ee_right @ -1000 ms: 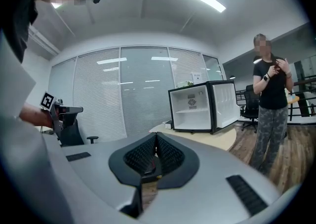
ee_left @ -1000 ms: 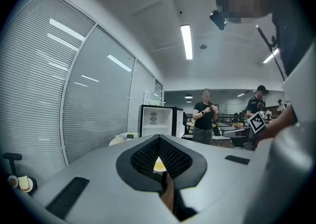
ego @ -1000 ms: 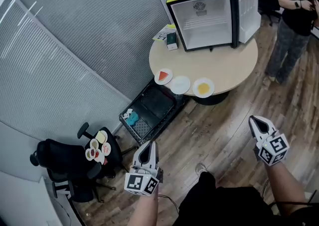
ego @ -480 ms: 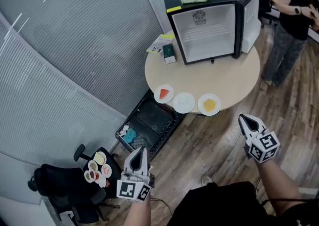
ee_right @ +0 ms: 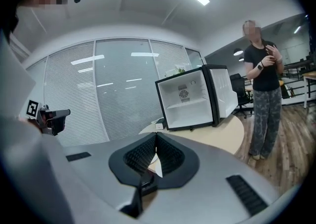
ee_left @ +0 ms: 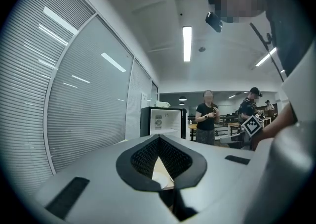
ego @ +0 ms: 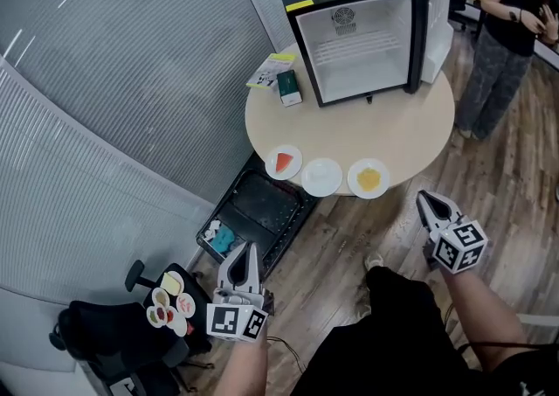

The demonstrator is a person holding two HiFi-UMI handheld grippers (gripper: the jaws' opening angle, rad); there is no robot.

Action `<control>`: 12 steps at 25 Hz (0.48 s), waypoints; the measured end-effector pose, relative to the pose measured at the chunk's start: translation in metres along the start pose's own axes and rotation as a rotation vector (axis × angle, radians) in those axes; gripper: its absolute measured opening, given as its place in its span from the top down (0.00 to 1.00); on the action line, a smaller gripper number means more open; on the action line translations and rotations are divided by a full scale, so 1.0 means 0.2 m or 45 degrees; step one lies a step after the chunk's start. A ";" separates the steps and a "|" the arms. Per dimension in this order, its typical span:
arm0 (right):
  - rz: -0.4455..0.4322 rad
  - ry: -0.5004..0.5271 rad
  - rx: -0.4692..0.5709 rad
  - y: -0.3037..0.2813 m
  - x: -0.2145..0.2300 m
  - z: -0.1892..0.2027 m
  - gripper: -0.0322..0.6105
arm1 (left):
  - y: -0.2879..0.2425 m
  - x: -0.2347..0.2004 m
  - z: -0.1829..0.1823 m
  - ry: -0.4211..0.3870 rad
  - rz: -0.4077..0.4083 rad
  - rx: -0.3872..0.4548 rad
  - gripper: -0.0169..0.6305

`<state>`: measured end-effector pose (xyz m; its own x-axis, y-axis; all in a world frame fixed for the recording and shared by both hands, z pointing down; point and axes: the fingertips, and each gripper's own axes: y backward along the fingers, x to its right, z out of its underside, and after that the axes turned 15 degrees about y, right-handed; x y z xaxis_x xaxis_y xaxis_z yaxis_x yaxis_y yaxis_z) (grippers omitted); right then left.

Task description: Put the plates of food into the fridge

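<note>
Your left tongs and right tongs were pressed together, empty; unopened, they could knock the round white plates off the round beige desk.

You can read no wording here. Print on the leaflet, the small box and the round emblem in the fridge is too small.

Head view steeply down, both gripper views approx level, facing far-off fridge, shared by all 3
</note>
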<state>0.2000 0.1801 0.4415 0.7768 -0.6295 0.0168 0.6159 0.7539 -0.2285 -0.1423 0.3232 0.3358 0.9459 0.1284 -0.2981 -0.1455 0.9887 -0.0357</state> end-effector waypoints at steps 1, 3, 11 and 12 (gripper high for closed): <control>0.005 -0.022 -0.012 -0.02 0.00 0.02 0.95 | -0.02 -0.01 0.00 0.001 -0.007 -0.004 0.97; 0.000 -0.058 -0.031 -0.07 0.01 0.08 0.95 | -0.05 -0.04 -0.01 0.002 -0.023 -0.009 0.97; -0.033 -0.126 -0.067 -0.34 0.11 0.31 0.95 | -0.25 -0.15 -0.01 -0.065 -0.040 0.058 0.97; -0.023 -0.134 -0.089 -0.37 0.11 0.35 0.95 | -0.28 -0.16 0.02 -0.056 -0.039 0.033 0.97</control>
<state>0.1813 0.1236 0.5270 0.7772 -0.6171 0.1230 0.6224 0.7251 -0.2946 -0.1628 0.2633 0.3501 0.9616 0.1007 -0.2551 -0.1093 0.9938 -0.0194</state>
